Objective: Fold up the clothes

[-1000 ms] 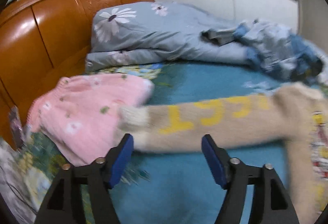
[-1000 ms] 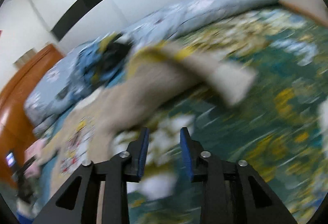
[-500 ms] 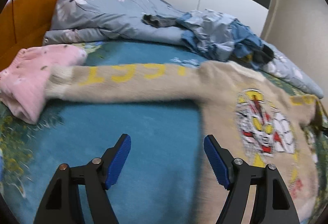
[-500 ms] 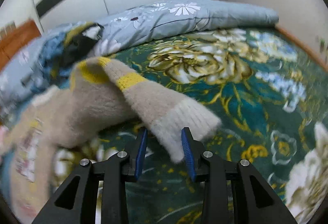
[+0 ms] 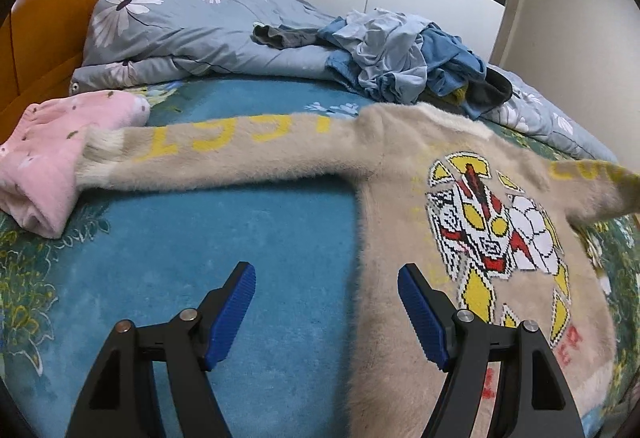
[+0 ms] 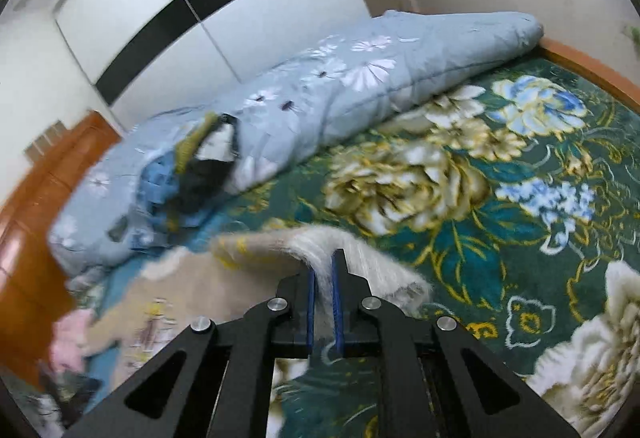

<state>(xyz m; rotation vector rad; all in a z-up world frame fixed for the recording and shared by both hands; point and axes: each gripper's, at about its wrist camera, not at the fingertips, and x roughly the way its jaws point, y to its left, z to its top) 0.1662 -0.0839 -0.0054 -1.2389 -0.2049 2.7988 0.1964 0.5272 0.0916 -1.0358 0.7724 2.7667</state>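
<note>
Nearest us, our right gripper (image 6: 323, 278) is clamped tight on the white cuff (image 6: 360, 258) of the beige sweater (image 5: 460, 238), that sleeve raised off the floral bedspread (image 6: 500, 197). Our left gripper (image 5: 326, 312) hangs wide and empty above the sweater's near side edge, which lies just inside its right-hand finger. The body lies flat, front up; its other sleeve (image 5: 224, 153) runs long and straight leftward, its cuff resting on the folded pink sweater (image 5: 44, 161). Beyond, a pile of blue clothes (image 5: 400, 57) rests against the rolled quilt (image 5: 192, 25). No containers show.
</note>
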